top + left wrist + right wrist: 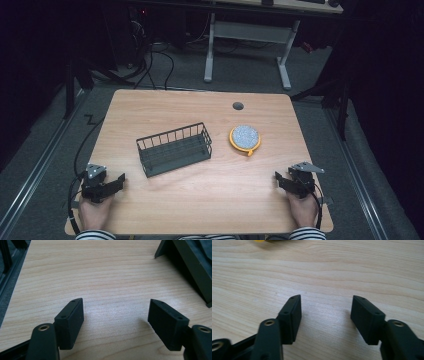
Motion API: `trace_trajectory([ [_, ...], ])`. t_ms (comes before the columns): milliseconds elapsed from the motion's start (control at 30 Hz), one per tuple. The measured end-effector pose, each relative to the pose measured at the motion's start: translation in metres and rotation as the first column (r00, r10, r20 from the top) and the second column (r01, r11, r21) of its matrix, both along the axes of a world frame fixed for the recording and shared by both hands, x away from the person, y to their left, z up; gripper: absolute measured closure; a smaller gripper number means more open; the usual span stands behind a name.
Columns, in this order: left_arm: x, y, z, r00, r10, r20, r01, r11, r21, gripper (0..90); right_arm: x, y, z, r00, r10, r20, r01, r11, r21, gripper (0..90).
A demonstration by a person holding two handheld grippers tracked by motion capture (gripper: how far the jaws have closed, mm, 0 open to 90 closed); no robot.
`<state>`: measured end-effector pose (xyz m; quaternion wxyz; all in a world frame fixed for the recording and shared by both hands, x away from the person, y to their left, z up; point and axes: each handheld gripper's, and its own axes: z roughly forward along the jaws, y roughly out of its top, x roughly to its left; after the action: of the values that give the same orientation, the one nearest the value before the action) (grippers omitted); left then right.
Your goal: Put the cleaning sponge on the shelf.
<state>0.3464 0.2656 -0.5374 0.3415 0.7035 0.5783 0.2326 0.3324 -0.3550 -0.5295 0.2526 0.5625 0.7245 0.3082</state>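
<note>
High view: both hands rest at the near edge of the counter, the left gripper by the near-left corner, the right gripper by the near-right corner. Nothing is held. A wire basket stands mid-counter, slightly left of centre, and looks empty. Just to its right, apart from it, lies a round yellow-rimmed dish with a speckled grey top. Judgement: the work is at its start, with the approach not yet made. The dish is the likely thing to pick up and the basket the likely place for it. It lies well ahead of the right fingers and toward the centre, so the next move calls for a reach forward and inward with that hand.

Left gripper view: fingers spread wide over bare wood, nothing between them. A dark corner of the basket sits at upper right, well clear of the fingers.

Right gripper view: fingers also wide apart, with bare counter between them. A yellow sliver of the dish shows at the top edge, far beyond the fingertips and to their left.
</note>
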Motion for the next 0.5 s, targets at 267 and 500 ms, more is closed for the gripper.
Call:
trace_trajectory([
  [267, 0.000, -0.003, 0.000, 1.0000, 0.006, -0.004, -0.006, 1.0000, -0.003, 27.9, -0.001, 0.001, 0.000, 1.0000, 0.000, 0.002, 0.000, 1.000, 0.008, 51.2],
  [500, -0.003, -0.018, 0.007, 0.9979, -0.064, -0.013, 0.064, 0.9979, -0.006, 29.7, 0.005, 0.008, 0.010, 0.9987, 0.050, -0.011, -0.049, 0.998, 0.040, 58.1],
])
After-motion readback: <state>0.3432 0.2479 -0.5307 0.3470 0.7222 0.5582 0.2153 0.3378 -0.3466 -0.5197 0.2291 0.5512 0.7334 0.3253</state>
